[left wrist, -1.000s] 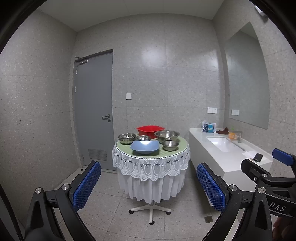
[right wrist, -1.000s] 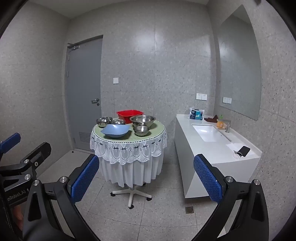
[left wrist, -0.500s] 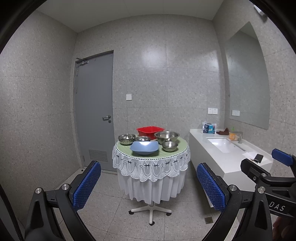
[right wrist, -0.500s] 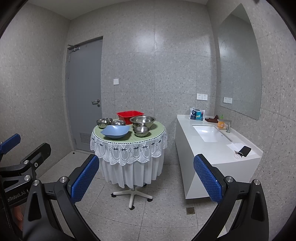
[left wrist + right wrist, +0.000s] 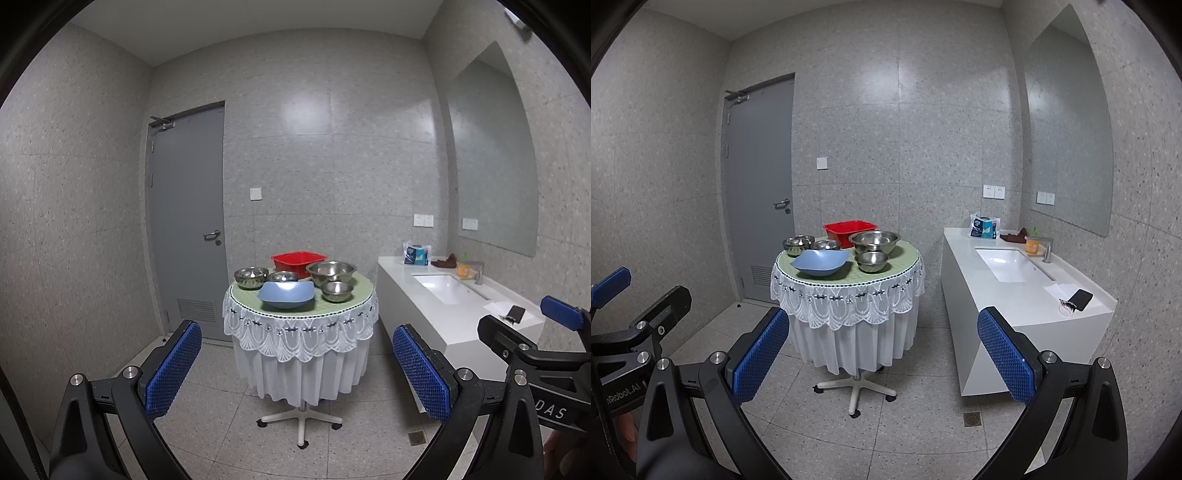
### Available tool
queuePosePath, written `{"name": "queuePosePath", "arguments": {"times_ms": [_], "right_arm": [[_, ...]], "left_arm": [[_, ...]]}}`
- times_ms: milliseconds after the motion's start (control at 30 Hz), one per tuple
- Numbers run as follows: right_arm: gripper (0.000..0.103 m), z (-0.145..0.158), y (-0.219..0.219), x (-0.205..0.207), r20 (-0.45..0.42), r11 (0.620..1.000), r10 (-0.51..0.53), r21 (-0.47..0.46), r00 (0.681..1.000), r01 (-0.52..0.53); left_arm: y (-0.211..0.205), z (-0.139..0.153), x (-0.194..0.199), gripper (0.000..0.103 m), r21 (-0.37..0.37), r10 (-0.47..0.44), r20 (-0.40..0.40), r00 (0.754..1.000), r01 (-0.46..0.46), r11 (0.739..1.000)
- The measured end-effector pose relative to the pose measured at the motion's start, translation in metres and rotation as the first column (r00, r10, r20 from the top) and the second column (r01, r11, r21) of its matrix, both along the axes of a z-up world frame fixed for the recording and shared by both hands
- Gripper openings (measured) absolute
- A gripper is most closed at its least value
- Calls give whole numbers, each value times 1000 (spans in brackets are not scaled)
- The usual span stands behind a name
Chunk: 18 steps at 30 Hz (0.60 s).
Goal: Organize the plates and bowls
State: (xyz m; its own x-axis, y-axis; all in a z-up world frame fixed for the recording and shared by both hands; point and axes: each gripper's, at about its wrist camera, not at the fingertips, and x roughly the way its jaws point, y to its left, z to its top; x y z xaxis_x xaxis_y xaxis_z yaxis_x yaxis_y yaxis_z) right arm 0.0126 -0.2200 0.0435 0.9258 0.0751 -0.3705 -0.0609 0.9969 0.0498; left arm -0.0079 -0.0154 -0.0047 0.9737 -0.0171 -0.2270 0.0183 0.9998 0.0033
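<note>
Far left: grey door, shut. Left gripper held wide, nothing between the blue pads, well short of the round table. On the tabletop, left to right: ribbed steel bowl, small steel bowl just beside it, blue plastic bowl at the near edge, red basin at the far side, large steel bowl, smaller steel bowl in front of it. None nested or stacked, none touched yet; by the look of it, all sorting left to do. Right gripper likewise spread and empty, near the white sink counter at right.
</note>
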Motion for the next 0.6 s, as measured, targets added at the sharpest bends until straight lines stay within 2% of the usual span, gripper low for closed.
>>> {"name": "queuePosePath", "arguments": {"times_ms": [600], "right_arm": [[103, 0, -2, 0, 0, 1000, -1, 4, 1000, 1]], "left_arm": [[-3, -5, 3, 102, 1, -5, 4, 1000, 5, 1000]]}}
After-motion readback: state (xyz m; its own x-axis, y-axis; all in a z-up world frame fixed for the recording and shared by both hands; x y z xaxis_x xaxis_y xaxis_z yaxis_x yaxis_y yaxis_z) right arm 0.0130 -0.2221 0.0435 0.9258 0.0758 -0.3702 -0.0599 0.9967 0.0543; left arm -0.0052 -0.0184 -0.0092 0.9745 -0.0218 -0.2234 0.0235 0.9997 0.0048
